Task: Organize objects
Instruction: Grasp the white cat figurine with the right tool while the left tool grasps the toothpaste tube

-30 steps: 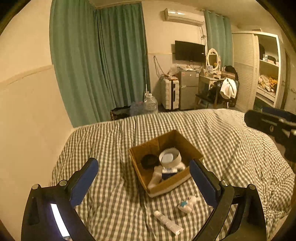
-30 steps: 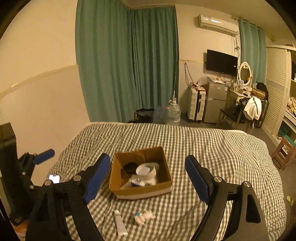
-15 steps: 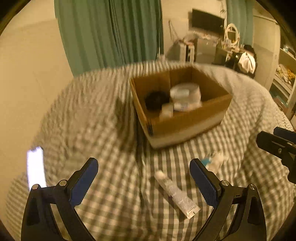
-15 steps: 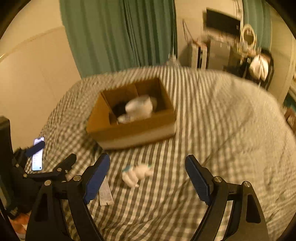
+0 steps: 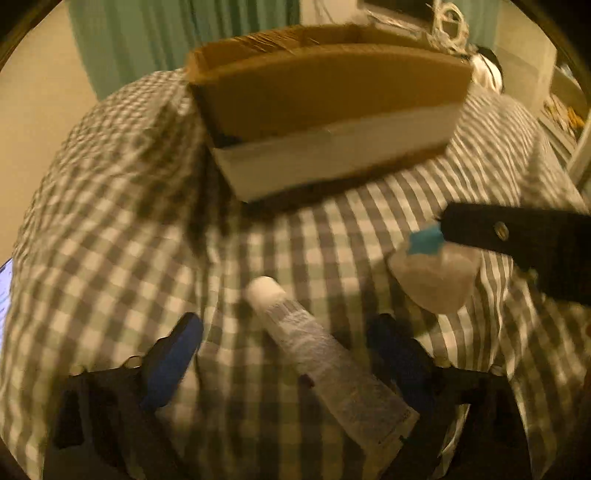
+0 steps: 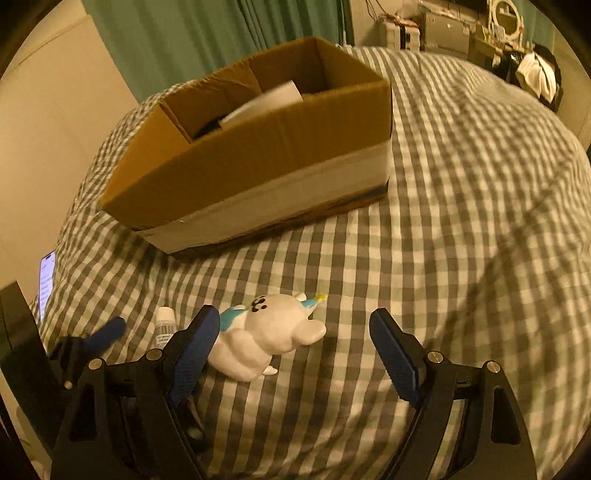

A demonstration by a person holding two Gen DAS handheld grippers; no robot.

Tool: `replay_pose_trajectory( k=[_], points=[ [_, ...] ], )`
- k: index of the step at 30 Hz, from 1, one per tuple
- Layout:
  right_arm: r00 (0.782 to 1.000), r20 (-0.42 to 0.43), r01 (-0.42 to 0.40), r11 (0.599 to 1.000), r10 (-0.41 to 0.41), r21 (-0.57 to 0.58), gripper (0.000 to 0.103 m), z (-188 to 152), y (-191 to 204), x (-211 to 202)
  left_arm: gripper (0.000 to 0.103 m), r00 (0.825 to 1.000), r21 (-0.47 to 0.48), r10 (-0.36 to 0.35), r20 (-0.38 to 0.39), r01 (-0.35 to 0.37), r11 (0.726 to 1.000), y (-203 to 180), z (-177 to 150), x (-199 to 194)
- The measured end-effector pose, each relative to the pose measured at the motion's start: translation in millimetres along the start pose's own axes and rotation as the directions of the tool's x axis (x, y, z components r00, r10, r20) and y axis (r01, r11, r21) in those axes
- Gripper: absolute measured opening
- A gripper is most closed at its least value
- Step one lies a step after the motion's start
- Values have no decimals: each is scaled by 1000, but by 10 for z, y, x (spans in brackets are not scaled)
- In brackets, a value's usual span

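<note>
A white tube (image 5: 325, 358) lies on the checked bedspread between the open fingers of my left gripper (image 5: 291, 354); its cap also shows in the right wrist view (image 6: 164, 317). A white plush toy with blue trim (image 6: 269, 332) lies between the open fingers of my right gripper (image 6: 295, 350), close to the left finger; it shows blurred in the left wrist view (image 5: 436, 277). An open cardboard box (image 6: 258, 155) with a white band stands just beyond, holding several items; in the left wrist view the box (image 5: 332, 107) fills the top.
A lit phone (image 6: 46, 280) lies on the bed at the far left. The checked bedspread (image 6: 461, 221) stretches to the right. Green curtains (image 6: 221, 33) and furniture stand beyond the bed. The right gripper's body (image 5: 524, 240) crosses the left wrist view.
Both grippers have dropped low and forward toward the bed. The tube now lies between the left fingers and the plush toy between the right fingers. Both stay open.
</note>
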State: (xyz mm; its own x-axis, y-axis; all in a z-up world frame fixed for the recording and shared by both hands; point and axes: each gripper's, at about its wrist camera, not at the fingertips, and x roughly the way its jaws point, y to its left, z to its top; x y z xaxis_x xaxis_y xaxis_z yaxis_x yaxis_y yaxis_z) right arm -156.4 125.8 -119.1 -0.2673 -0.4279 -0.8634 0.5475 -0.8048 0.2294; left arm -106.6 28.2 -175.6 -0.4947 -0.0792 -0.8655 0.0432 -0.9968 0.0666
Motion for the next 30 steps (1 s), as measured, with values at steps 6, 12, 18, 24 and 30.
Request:
replay_pose_trajectory(
  k=[6, 12, 18, 24, 30],
  points=[
    [999, -29, -21, 1000, 21, 4, 83, -30, 22, 95, 43, 995, 25, -100, 12, 99, 995, -53, -76, -47],
    [996, -65, -58, 998, 59, 17, 81, -88, 61, 165, 23, 994, 31, -111, 24, 110, 993, 9, -179, -239],
    [976, -133, -167, 985, 172, 48, 54, -151, 83, 246, 23, 992, 2, -122, 25, 122, 992, 210, -257, -417],
    [996, -76, -44, 999, 42, -25, 53, -298, 143, -33, 23, 991, -3, -121, 63, 121, 993, 330, -217, -640],
    [999, 11, 49, 997, -48, -67, 53, -416, 137, -492, 23, 988, -1, -120, 102, 120, 993, 300, -153, -864]
  ],
)
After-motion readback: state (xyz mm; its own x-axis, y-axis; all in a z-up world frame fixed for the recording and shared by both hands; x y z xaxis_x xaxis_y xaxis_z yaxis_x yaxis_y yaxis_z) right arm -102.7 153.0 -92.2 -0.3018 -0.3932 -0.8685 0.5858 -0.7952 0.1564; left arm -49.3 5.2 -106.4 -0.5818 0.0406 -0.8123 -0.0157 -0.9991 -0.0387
